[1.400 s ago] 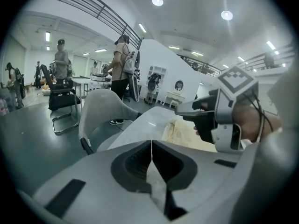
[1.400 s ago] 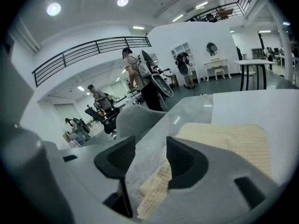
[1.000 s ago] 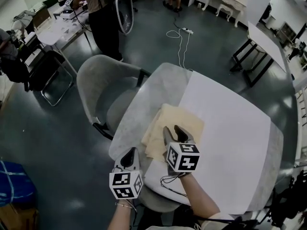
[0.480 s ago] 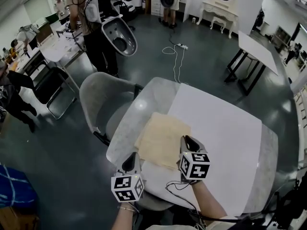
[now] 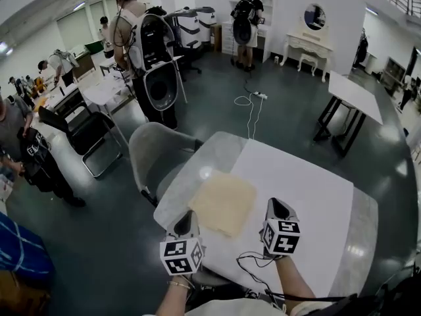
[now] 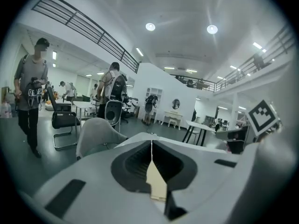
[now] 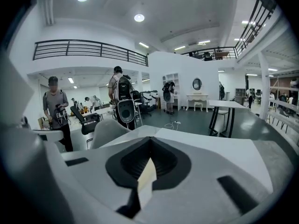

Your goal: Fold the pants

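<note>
Lying folded flat: cream pants [image 5: 223,203], squarish bundle on grey table [image 5: 197,170], near its left edge, across border of white sheet [image 5: 309,196]. Left gripper [image 5: 187,217] hung by near table edge, just short of pants, not touching them; jaws pressed together, nothing pinched. Right gripper [image 5: 276,207] hovered over white sheet, right of pants and apart from them; jaws had just been closing, met tip to tip, nothing between. Grey chair [image 5: 154,157] stood at table's left side.

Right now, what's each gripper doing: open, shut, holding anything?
Left gripper: shut, empty.
Right gripper: shut, jaws have just been closing, nothing between them.
</note>
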A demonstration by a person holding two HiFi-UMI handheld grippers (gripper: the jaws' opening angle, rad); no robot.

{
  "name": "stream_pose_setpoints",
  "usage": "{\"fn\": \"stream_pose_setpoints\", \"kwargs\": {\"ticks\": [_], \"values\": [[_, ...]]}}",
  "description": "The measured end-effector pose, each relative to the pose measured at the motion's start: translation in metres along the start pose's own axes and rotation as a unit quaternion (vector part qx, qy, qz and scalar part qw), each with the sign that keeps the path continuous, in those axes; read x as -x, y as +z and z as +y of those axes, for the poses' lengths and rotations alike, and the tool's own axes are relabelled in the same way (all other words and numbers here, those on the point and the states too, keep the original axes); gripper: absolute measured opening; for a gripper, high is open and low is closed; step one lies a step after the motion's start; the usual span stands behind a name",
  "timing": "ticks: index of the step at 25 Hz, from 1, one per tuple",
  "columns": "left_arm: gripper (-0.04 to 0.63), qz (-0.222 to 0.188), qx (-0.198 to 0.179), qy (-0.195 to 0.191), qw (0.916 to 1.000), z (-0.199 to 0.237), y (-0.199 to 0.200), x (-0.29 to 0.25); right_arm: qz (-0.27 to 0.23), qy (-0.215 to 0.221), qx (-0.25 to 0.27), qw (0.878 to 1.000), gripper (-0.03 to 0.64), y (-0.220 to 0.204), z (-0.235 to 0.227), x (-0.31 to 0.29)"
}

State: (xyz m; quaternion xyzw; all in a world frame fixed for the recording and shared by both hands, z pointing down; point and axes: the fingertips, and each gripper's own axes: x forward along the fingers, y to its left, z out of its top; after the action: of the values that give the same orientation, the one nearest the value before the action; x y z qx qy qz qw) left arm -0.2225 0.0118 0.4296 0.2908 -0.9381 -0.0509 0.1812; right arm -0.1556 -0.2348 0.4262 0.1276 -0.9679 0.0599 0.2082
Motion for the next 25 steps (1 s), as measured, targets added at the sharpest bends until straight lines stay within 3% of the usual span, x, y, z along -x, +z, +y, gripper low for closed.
{"fn": "stream_pose_setpoints", "kwargs": {"ticks": [10,25], "values": [[0.009,-0.023,-0.003,0.021,0.9995,-0.033,0.011,0.015,-0.002,0.018,0.016,1.0,-0.008,0.0,-0.025,0.032],[0.009,-0.019,-0.014,0.024,0.9994,-0.037,0.008,0.014,-0.009,0.023,0.014,1.0,-0.009,0.001,-0.028,0.034]]}}
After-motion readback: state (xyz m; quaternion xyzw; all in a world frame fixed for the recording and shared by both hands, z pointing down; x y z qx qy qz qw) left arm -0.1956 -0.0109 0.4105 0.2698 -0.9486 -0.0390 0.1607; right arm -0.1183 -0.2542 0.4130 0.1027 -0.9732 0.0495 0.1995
